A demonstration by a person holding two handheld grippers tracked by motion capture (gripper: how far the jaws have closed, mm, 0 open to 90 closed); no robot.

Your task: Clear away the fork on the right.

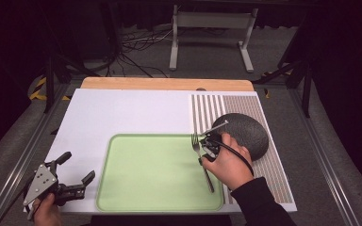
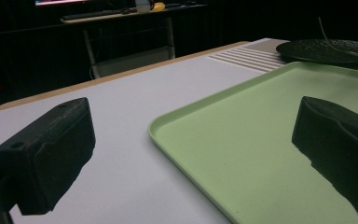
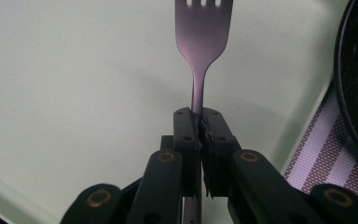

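Fork [image 3: 200,51] tine tips cut off; handle hidden between clamped jaws.

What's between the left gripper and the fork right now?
Bare green tray. The high view shows nothing lying between the left gripper and the fork held by the right gripper.

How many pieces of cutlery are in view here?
1: a fork clamped at its neck in the right gripper, over the green tray's right side.
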